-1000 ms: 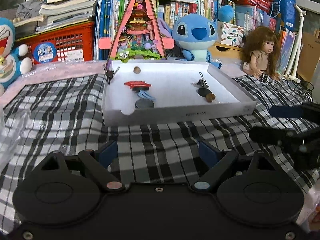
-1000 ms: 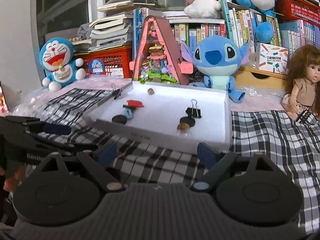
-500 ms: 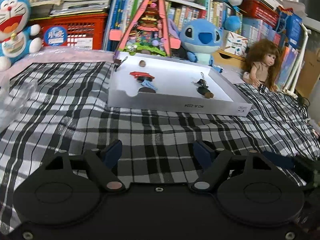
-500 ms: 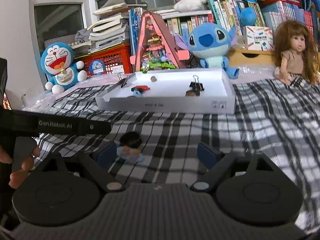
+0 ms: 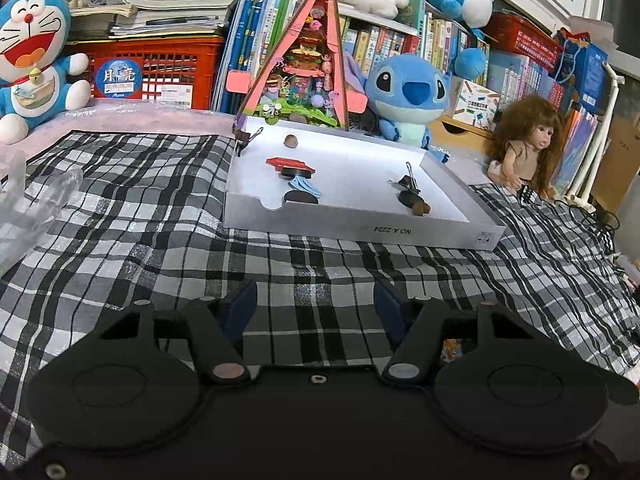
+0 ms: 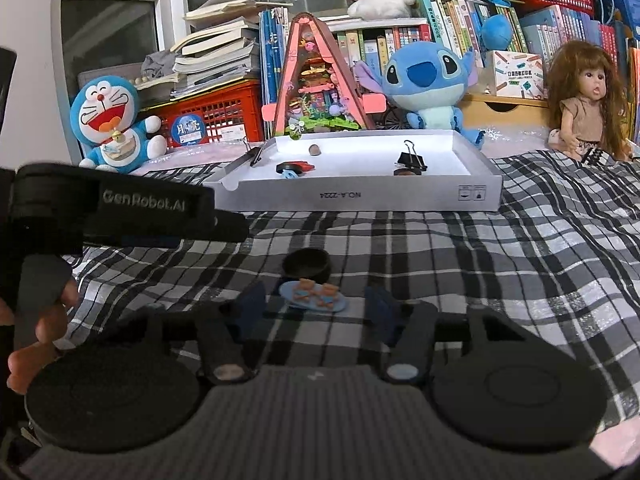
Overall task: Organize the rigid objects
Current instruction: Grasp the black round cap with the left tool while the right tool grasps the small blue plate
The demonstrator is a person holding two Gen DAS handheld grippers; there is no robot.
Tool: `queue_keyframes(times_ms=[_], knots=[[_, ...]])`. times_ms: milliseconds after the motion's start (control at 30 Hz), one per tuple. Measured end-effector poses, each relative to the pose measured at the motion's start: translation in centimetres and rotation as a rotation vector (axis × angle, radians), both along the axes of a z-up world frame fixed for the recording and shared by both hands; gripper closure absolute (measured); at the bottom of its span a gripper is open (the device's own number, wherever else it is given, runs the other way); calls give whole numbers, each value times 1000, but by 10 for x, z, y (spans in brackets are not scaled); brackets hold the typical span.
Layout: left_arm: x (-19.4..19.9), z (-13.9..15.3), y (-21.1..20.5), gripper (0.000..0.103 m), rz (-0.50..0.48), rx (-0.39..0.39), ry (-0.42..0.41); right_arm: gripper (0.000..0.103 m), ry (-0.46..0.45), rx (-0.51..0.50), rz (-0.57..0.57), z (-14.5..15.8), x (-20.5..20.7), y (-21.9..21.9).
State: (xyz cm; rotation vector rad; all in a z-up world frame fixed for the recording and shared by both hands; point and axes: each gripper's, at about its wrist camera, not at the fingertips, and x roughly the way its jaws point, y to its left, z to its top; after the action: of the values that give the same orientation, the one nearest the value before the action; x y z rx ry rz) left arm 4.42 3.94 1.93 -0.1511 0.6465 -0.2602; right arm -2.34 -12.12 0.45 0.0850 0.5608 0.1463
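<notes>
A white tray point(image 5: 360, 228) on the plaid cloth holds a red piece point(image 5: 290, 164), a small blue piece point(image 5: 306, 186), black discs, a binder clip point(image 5: 408, 182) and brown pebbles. My left gripper point(image 5: 316, 308) hovers over bare cloth short of the tray, jaws closing on nothing. In the right wrist view a blue oval figurine point(image 6: 312, 296) lies on the cloth, with a black disc point(image 6: 306, 264) just behind it. My right gripper point(image 6: 314, 310) straddles the figurine, jaws closing, pads not touching it. The left gripper's finger point(image 6: 120, 212) reaches in from the left.
A person's hand point(image 6: 40, 320) holds the left gripper's handle. Behind the tray stand a pink triangular toy house point(image 5: 304, 64), a blue plush point(image 5: 408, 92), a doll point(image 5: 524, 148), a red crate point(image 5: 160, 76) and shelves of books. Crumpled clear plastic point(image 5: 32, 200) lies at the left.
Both pairs of jaws have narrowed. The right gripper has sunk and moved forward, so the blue figurine now lies between its fingers. The left gripper has rolled slightly.
</notes>
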Motion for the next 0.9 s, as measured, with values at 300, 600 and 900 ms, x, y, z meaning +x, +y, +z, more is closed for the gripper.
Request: queue_keyframes(times_ms=[300,600,900], knots=[[-3,-5,-11,43,-20,4,6,61,-25,-30,-34,1,-8,-12],[-13,-16,-49,43,-113,64,5,61,-44,-97,-134,6,-11,-52],[-8,-22,-80,54,-137,133,4,61,-50,-94,-155,8,-6,-65]])
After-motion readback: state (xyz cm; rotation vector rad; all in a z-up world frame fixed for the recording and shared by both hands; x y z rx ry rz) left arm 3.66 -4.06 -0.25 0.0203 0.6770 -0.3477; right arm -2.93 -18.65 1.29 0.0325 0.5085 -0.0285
